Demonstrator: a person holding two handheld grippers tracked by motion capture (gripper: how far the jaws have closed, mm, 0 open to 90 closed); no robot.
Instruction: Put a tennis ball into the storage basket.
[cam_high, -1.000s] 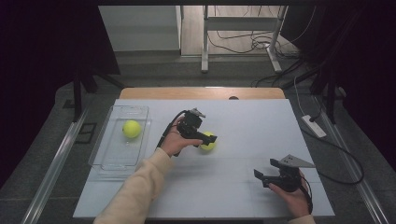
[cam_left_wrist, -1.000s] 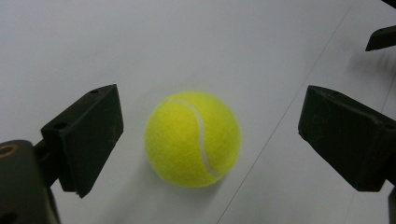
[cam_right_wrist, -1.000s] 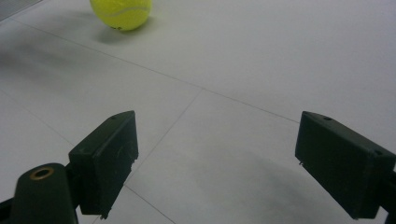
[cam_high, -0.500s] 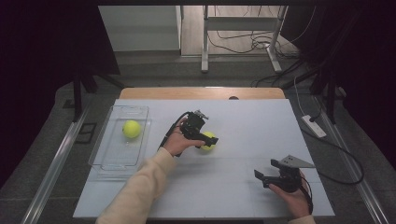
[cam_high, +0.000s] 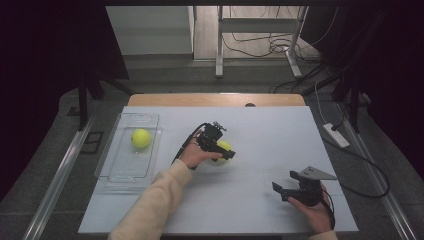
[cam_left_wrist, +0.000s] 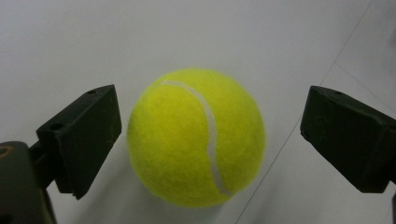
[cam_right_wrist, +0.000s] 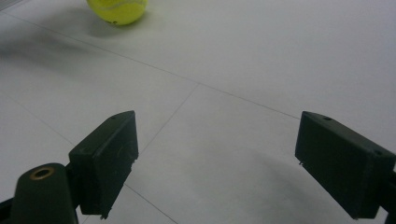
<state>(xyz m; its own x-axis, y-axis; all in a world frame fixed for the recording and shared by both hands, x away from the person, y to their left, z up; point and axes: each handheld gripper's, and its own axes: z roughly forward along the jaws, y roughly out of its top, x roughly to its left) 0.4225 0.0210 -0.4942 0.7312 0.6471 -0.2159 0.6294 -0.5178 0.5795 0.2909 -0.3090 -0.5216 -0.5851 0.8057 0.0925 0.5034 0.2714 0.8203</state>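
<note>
Two tennis balls lay in sight: one inside the clear plastic tray (cam_high: 112, 165) at the left of the bench (cam_high: 280, 135), and a second tennis ball (cam_left_wrist: 196, 137) on the bare bench surface to the right of that tray. The ball in the tray (cam_high: 141, 138) sat toward the tray's far end. The left tool (cam_high: 223, 150) hovered at the second ball, its jaws spread wide with the ball between them and a gap on each side, so neither jaw touched it. Nothing stood between the tool and that ball. The right tool (cam_high: 280, 190) rested well apart from the tray, toward the near right of the bench, its jaws spread and holding nothing. From the right gripper view, the loose ball lay far ahead across bare bench. One white power strip (cam_high: 336, 135) lay off the bench's right edge.
</note>
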